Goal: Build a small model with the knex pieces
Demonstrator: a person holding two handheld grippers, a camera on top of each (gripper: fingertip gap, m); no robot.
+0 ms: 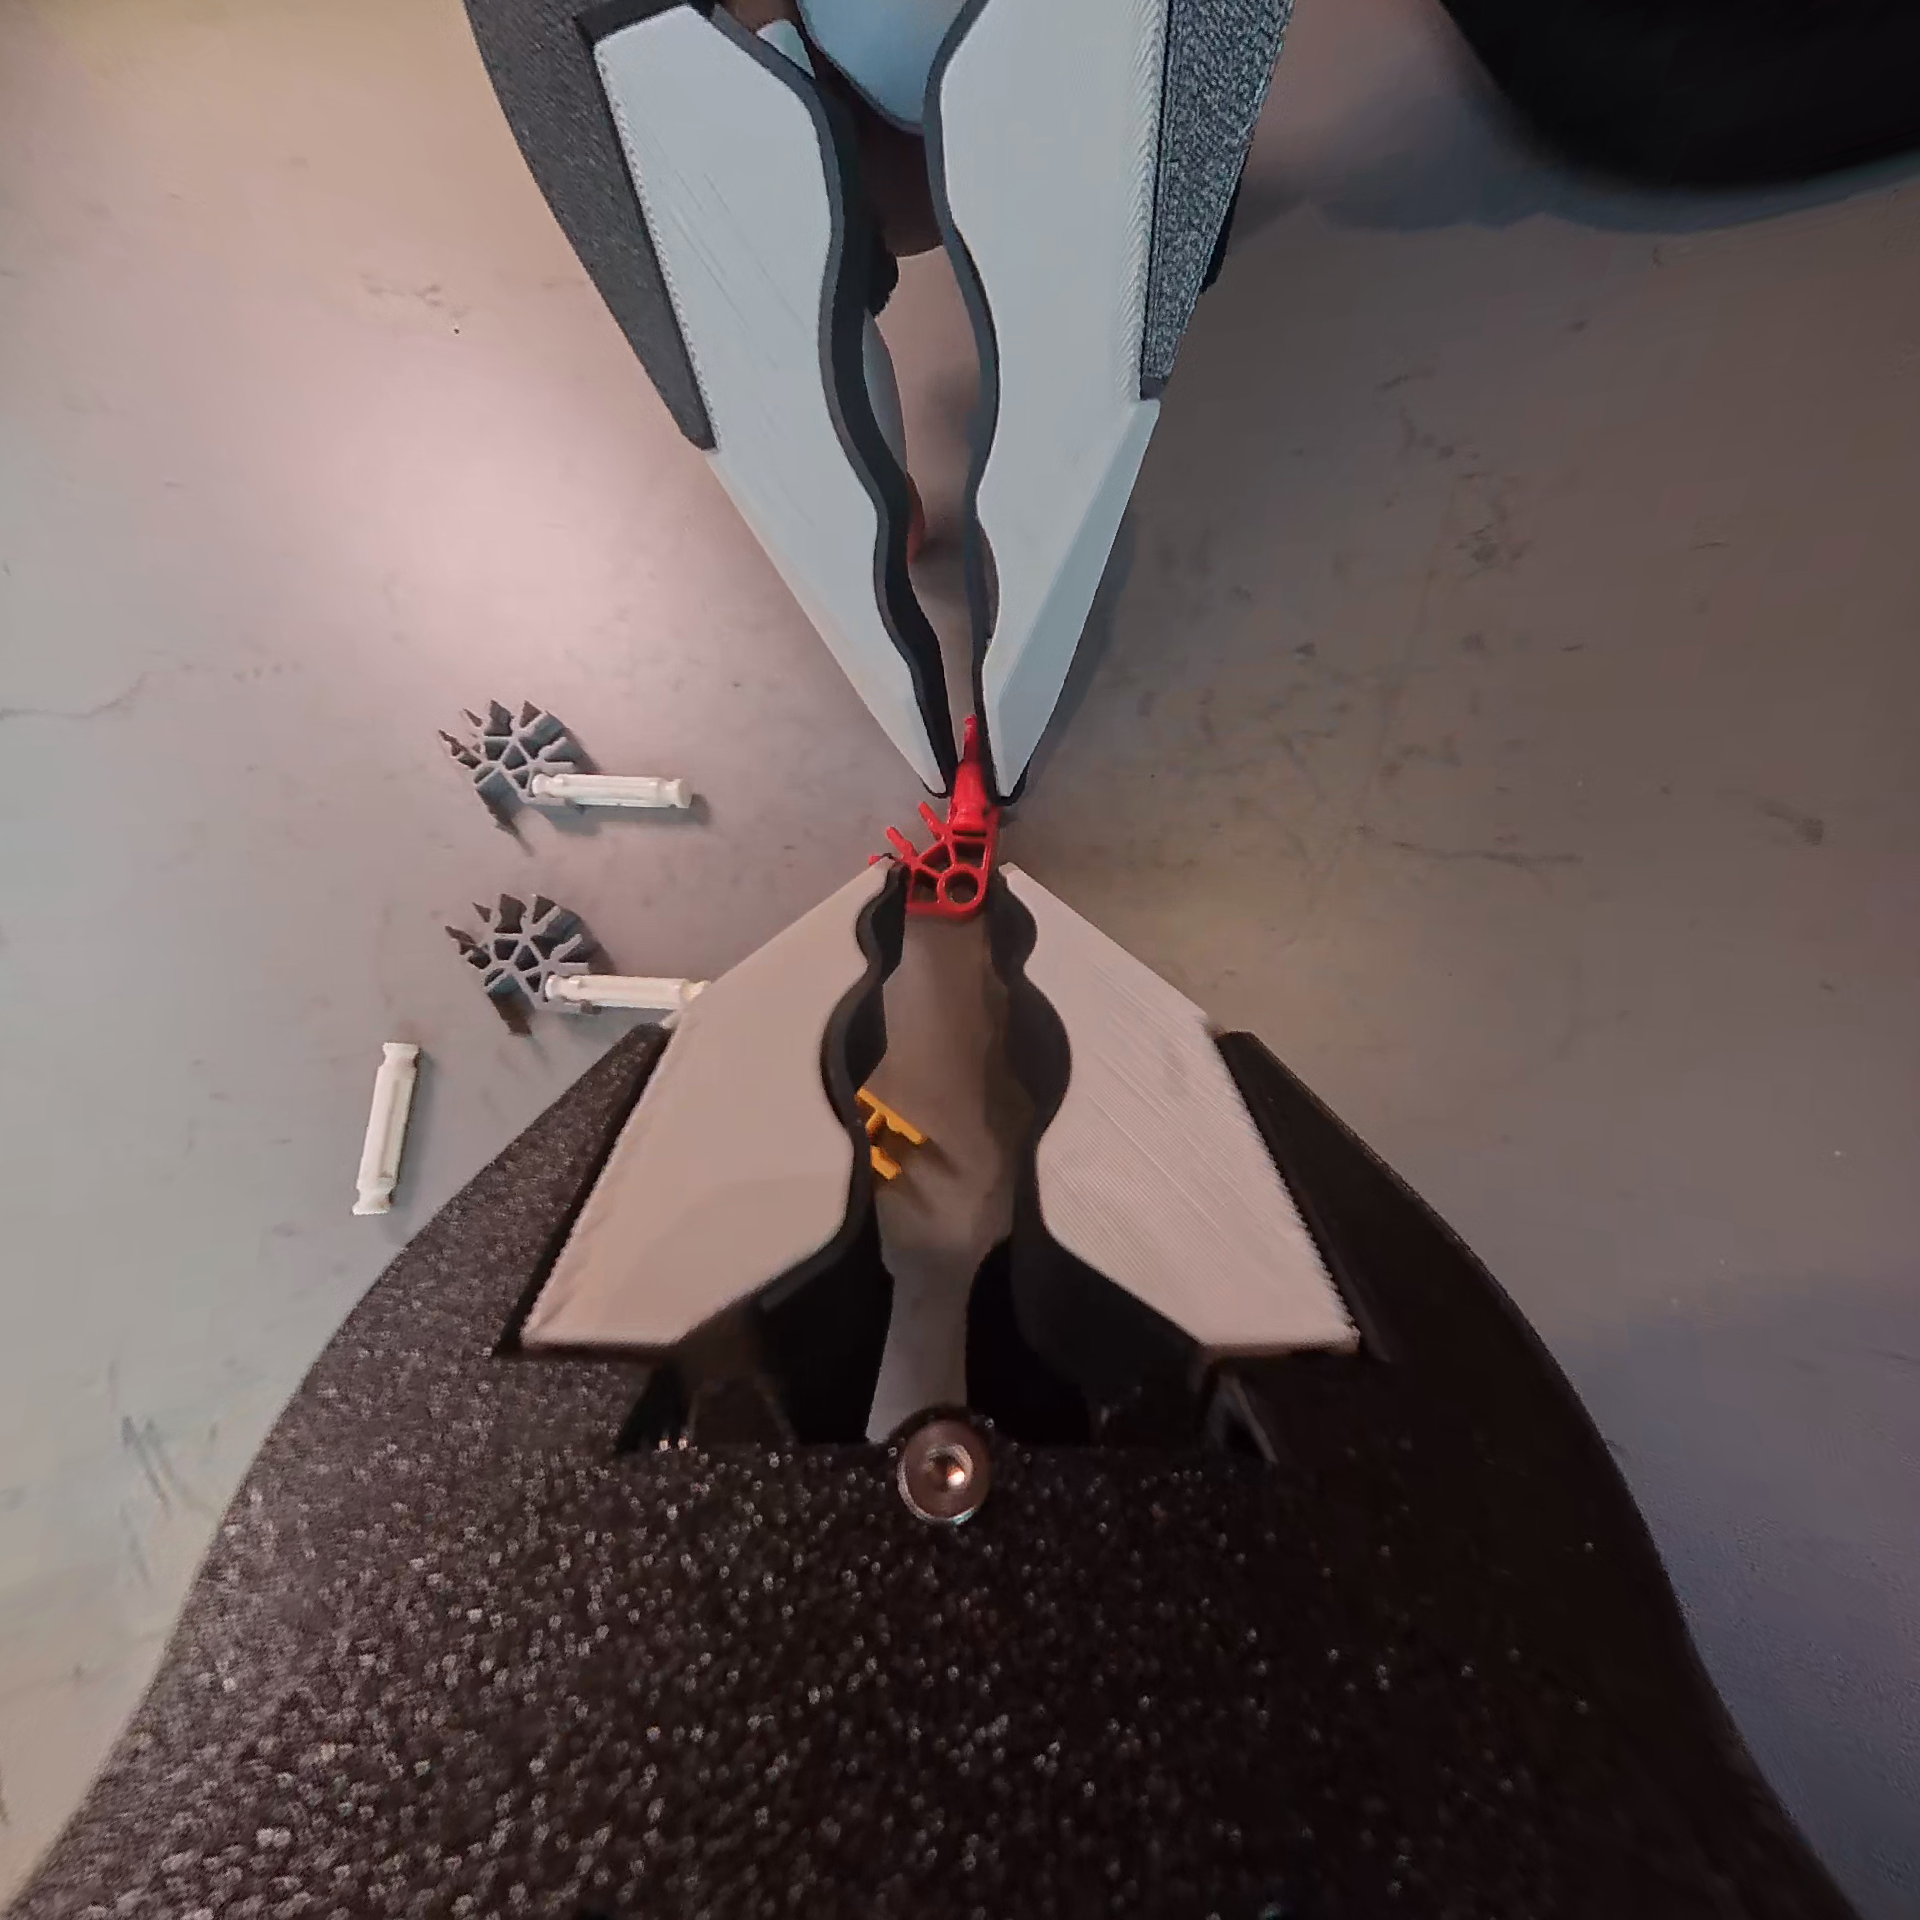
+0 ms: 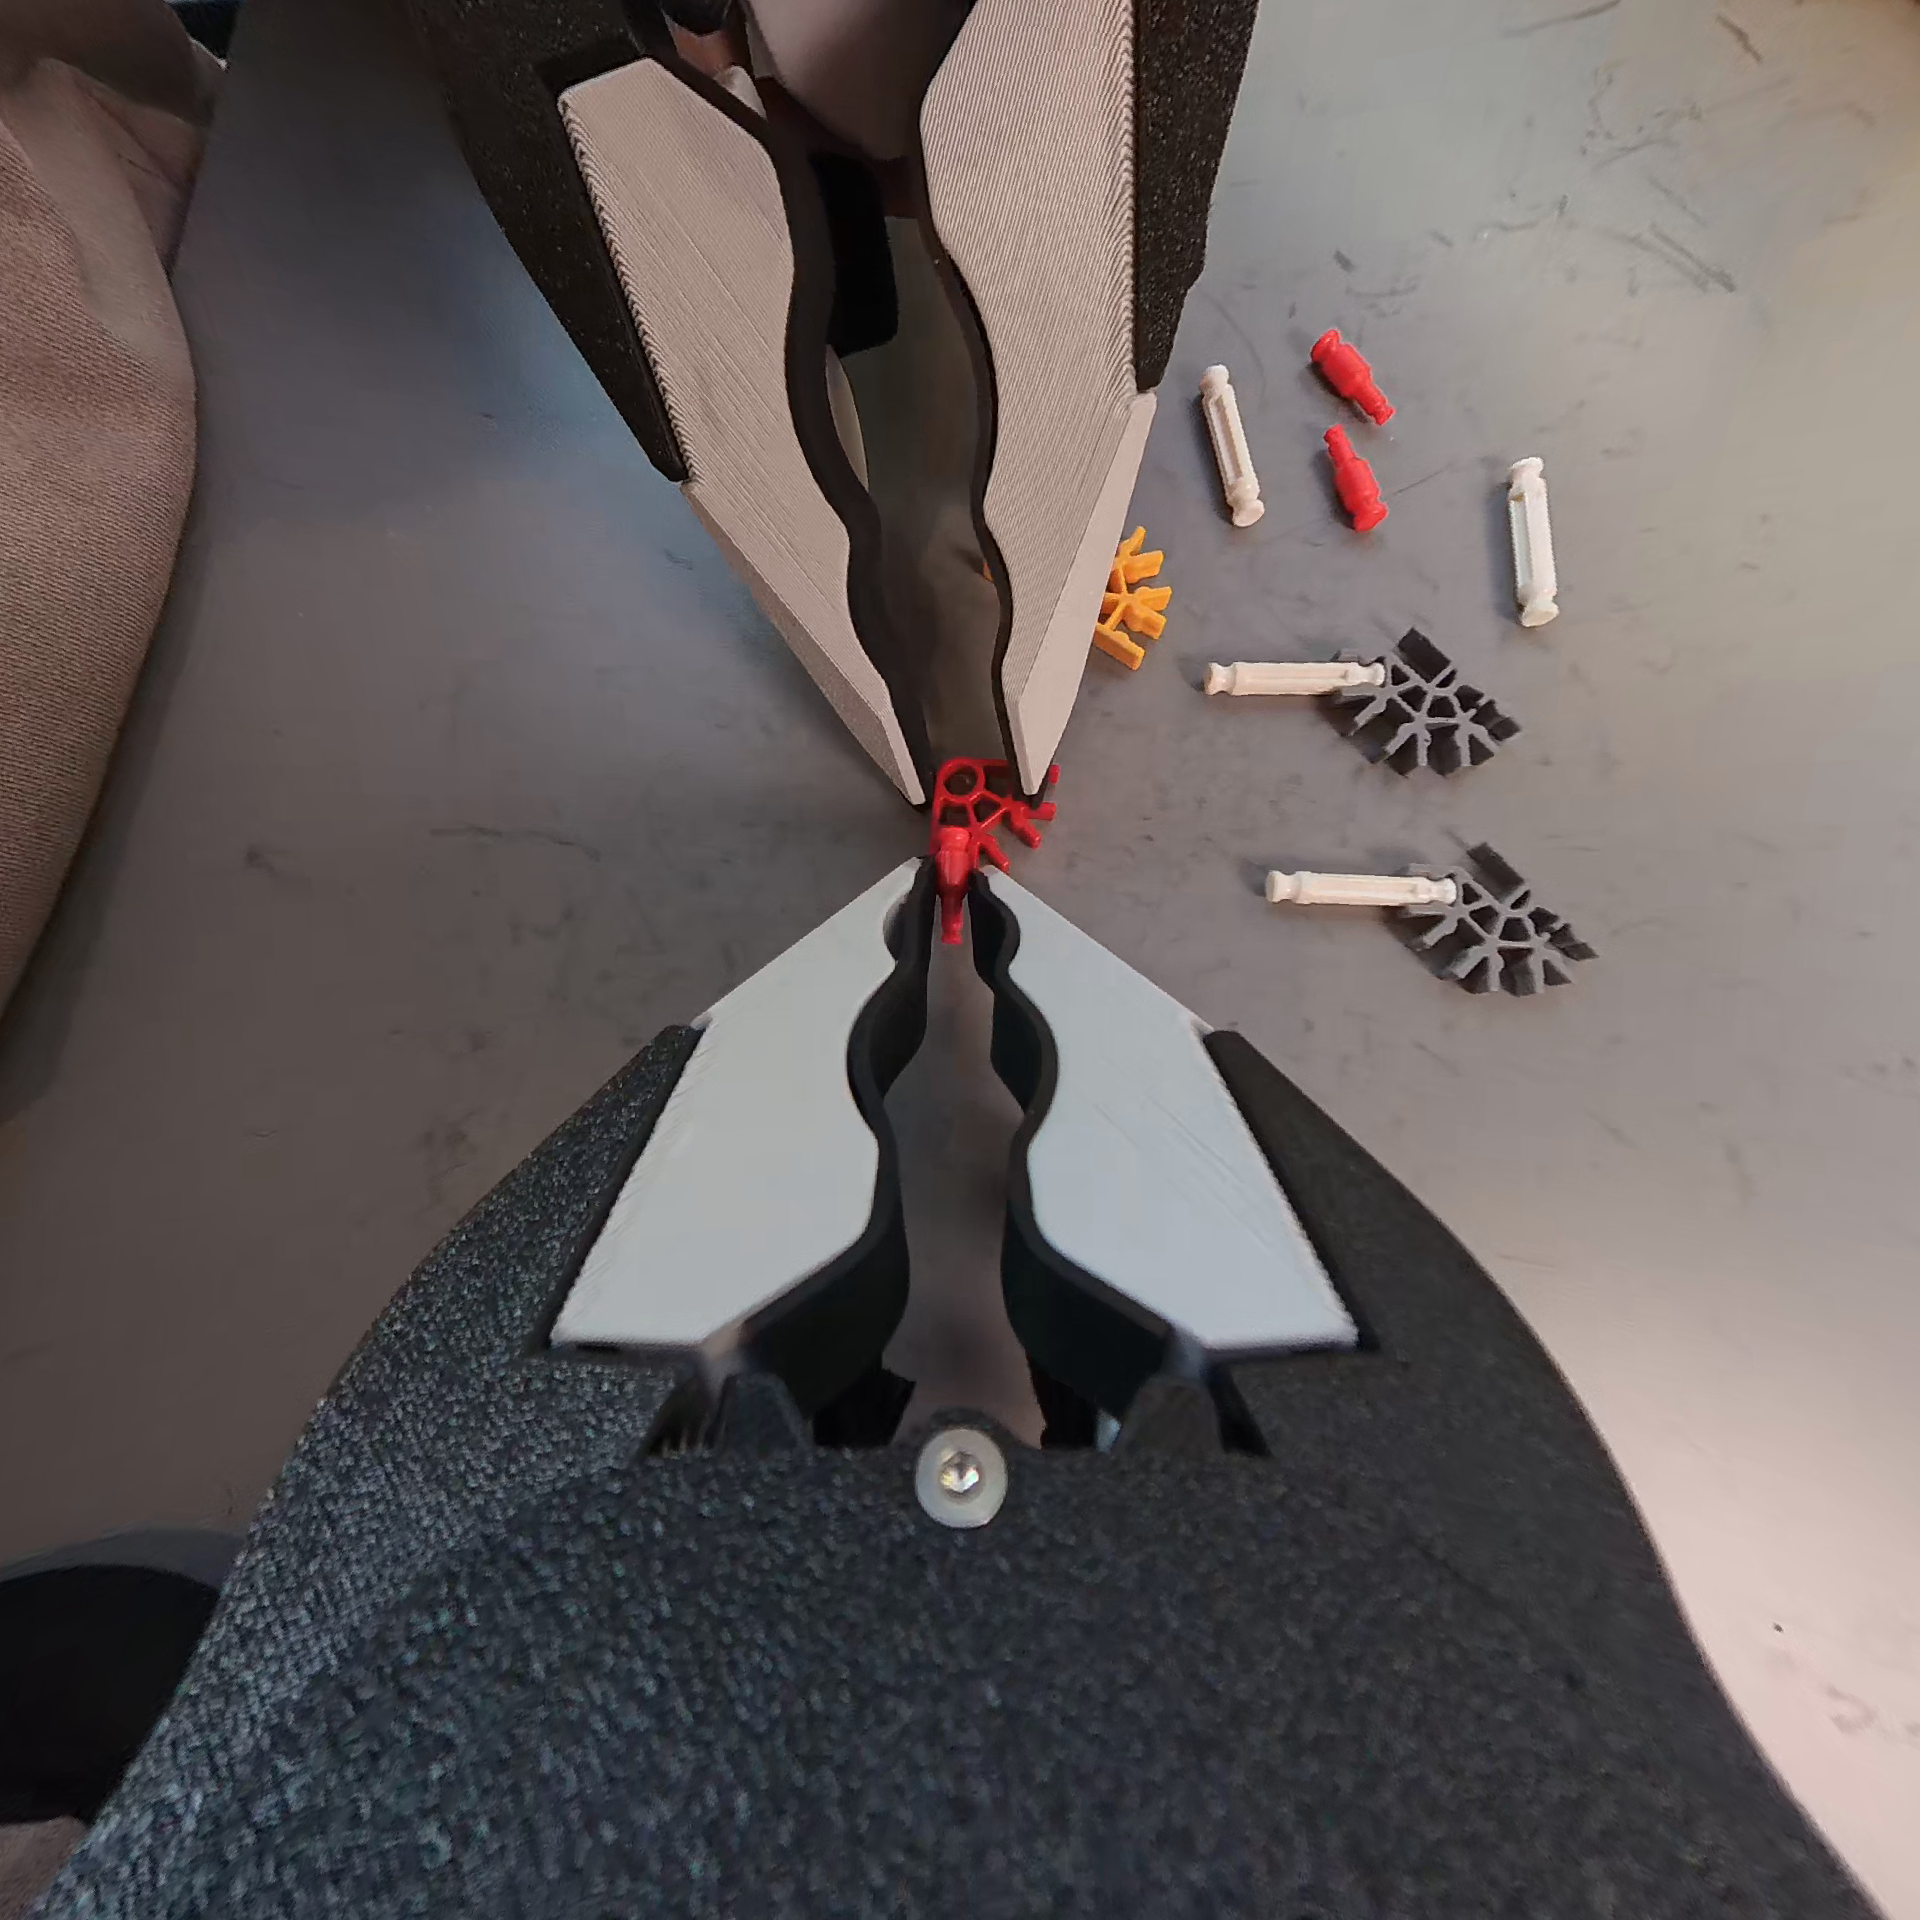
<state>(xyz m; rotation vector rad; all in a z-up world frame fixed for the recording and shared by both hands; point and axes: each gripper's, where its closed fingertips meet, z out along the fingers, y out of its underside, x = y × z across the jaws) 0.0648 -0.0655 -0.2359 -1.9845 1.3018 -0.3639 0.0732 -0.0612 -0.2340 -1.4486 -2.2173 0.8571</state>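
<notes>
On the grey table (image 2: 520,987), the red fan-shaped connector (image 2: 977,795) was clamped between the tips of the left gripper (image 2: 971,790). The short red rod (image 2: 952,883), seated in that connector, was pinched by the right gripper (image 2: 951,883). Further right, two grey connectors with white rods (image 2: 1413,698) were laid flat.

Count's two grippers (image 2: 948,868) (image 2: 971,790), three red rods (image 2: 951,868), four white rods (image 2: 1231,445), two grey connectors (image 2: 1423,707), plus one red connector (image 2: 977,795) and one orange connector (image 2: 1132,597).
</notes>
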